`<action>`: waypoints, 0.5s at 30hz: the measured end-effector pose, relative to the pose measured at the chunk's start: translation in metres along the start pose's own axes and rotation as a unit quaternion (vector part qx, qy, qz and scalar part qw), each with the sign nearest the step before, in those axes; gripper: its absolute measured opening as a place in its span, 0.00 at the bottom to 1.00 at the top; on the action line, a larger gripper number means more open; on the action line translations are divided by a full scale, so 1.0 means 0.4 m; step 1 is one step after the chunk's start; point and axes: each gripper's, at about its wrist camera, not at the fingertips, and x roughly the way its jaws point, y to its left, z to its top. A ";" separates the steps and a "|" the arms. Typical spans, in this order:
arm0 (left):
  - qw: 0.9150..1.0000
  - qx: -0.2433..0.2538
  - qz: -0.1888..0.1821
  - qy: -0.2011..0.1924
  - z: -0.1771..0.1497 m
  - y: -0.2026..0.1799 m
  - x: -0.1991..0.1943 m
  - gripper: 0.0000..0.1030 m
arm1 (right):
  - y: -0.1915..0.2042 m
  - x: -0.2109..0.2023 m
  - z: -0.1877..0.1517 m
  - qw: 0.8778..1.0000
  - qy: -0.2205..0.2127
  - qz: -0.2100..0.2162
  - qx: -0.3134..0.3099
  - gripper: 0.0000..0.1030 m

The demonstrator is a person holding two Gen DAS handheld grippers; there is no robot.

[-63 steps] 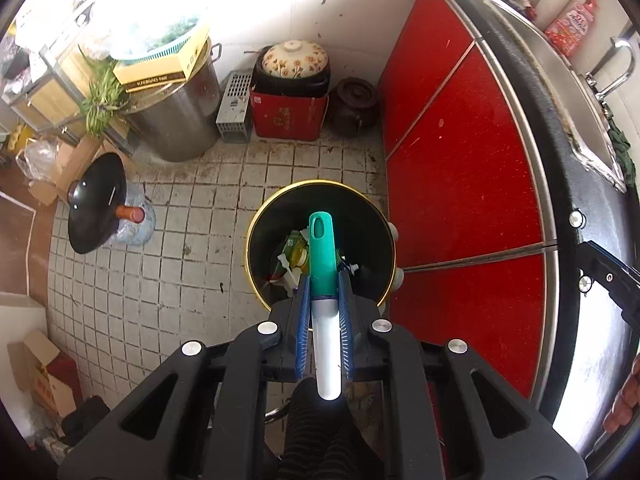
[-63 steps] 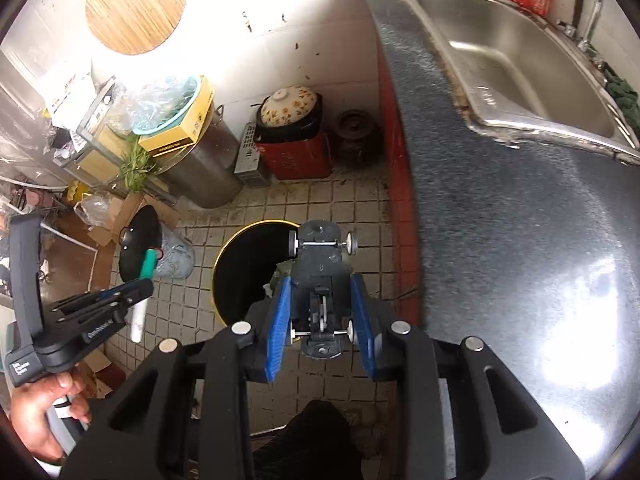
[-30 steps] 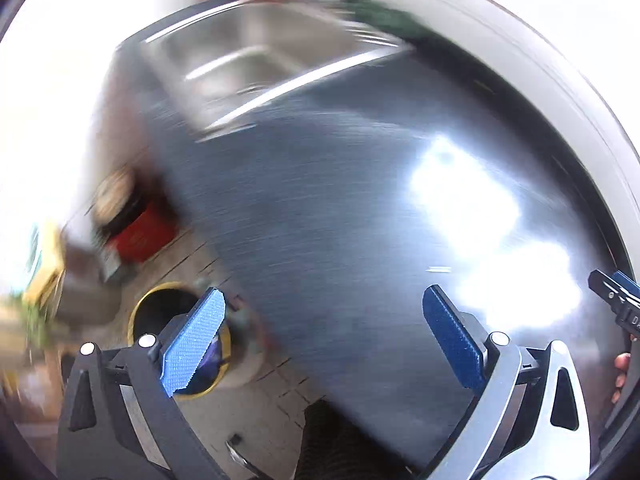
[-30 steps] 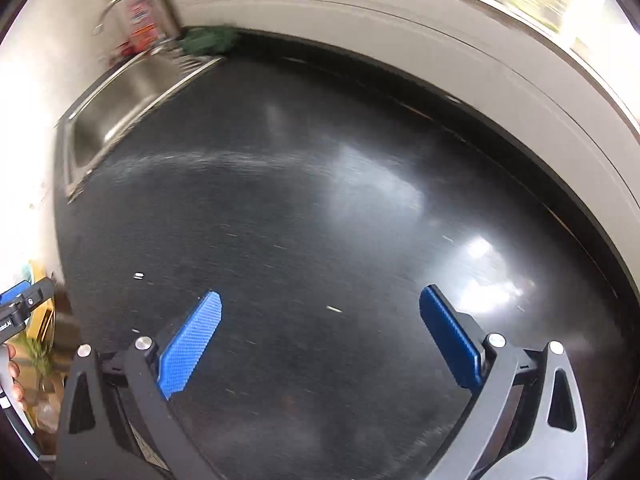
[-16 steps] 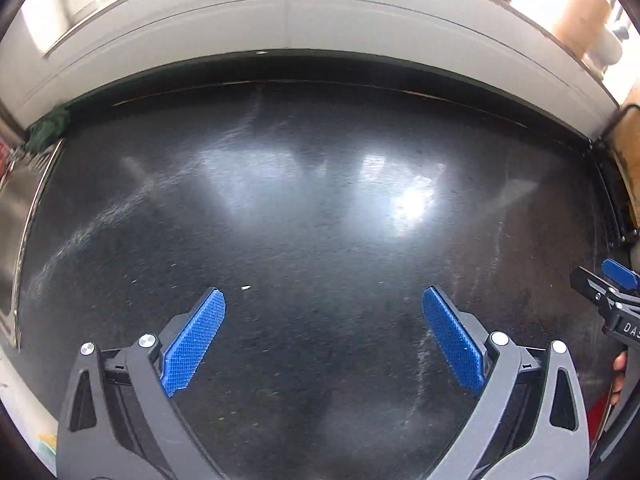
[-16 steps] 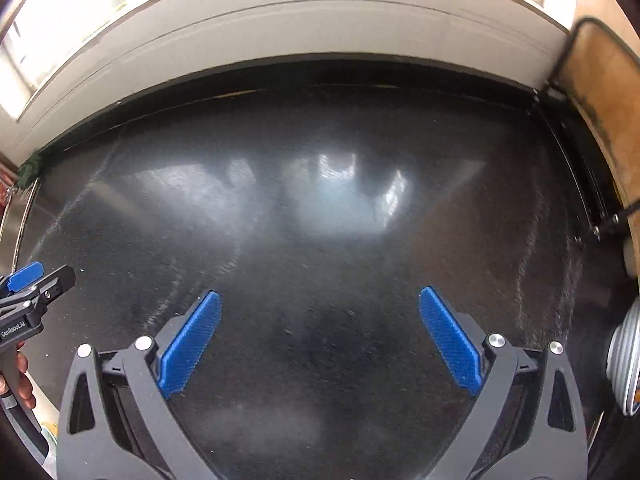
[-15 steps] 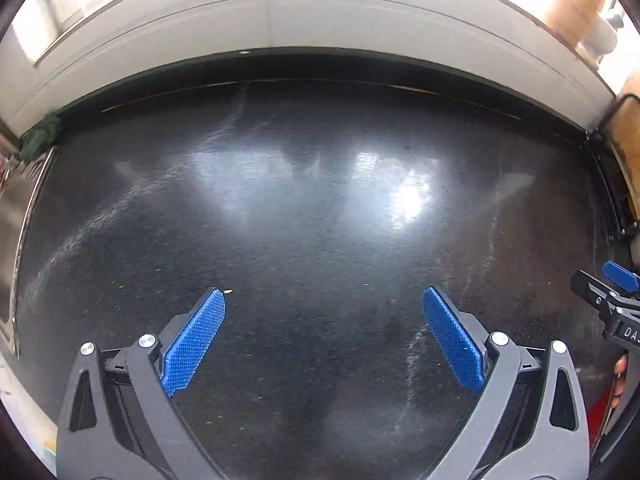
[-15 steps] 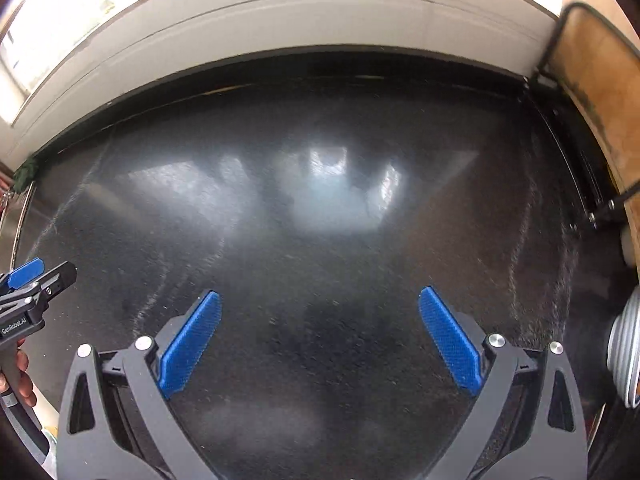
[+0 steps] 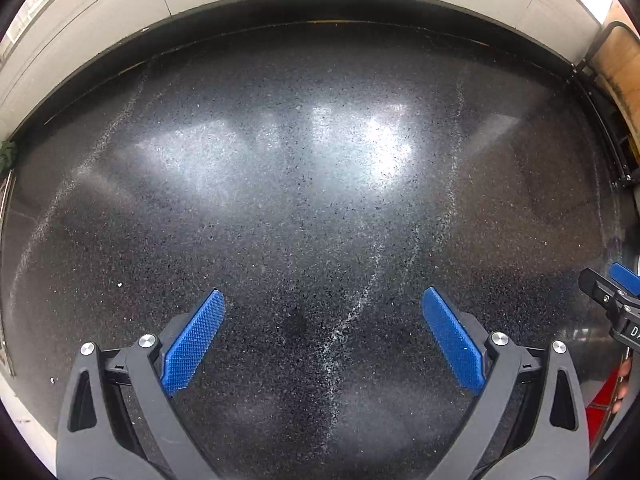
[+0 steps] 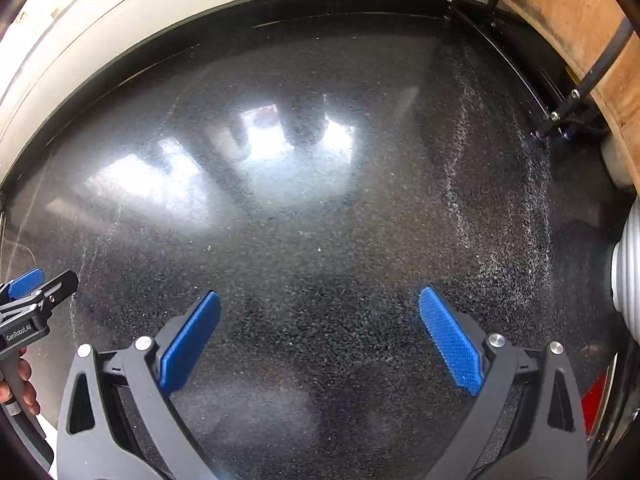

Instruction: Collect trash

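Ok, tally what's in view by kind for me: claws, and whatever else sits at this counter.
Claws: 2, the left claw and the right claw, both open and empty.
Wooden board: 1
Wire rack: 1
Ribbed metal item: 1
Total: 5

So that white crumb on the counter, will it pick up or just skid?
Probably skids: the crumb is tiny against the pads of the left gripper, so pinching looks hard. The counter looks glossy, so it likely slides easily. Seems near weightless; sweeping may work better.
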 end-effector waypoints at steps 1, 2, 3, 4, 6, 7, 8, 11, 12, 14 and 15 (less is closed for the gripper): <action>1.000 0.000 0.001 0.001 0.005 -0.003 0.005 0.93 | -0.005 0.004 0.003 1.000 0.000 0.001 0.001 0.93; 1.000 -0.001 0.001 0.001 0.007 -0.003 0.009 0.93 | -0.006 0.007 0.003 1.000 0.001 0.001 0.000 0.93; 1.000 -0.002 0.003 0.002 0.012 -0.009 0.019 0.93 | -0.004 0.007 0.003 1.000 0.002 0.002 0.000 0.93; 1.000 -0.003 0.004 0.003 0.012 -0.010 0.021 0.93 | -0.006 0.011 0.006 1.000 0.002 0.003 -0.003 0.93; 1.000 -0.005 0.004 0.005 0.010 -0.012 0.023 0.93 | 0.001 0.015 0.010 1.000 0.004 0.003 -0.007 0.93; 1.000 -0.007 0.003 0.004 0.010 -0.012 0.024 0.93 | 0.013 0.016 0.014 1.000 0.005 0.004 -0.008 0.93; 1.000 -0.008 0.003 0.003 0.010 -0.009 0.025 0.93 | 0.014 0.021 0.015 1.000 0.007 0.006 -0.009 0.93; 1.000 -0.011 0.005 0.003 0.001 -0.005 0.026 0.94 | 0.016 0.034 0.014 1.000 0.013 0.005 -0.002 0.93; 1.000 -0.010 0.009 0.002 -0.001 -0.006 0.027 0.93 | 0.014 0.038 0.014 1.000 0.014 0.004 -0.002 0.93; 1.000 -0.006 0.012 -0.002 -0.010 -0.005 0.022 0.93 | 0.015 0.043 0.015 1.000 0.016 0.004 -0.003 0.93; 1.000 -0.005 0.011 -0.001 -0.014 -0.005 0.023 0.94 | 0.014 0.045 0.013 1.000 0.016 0.005 -0.004 0.93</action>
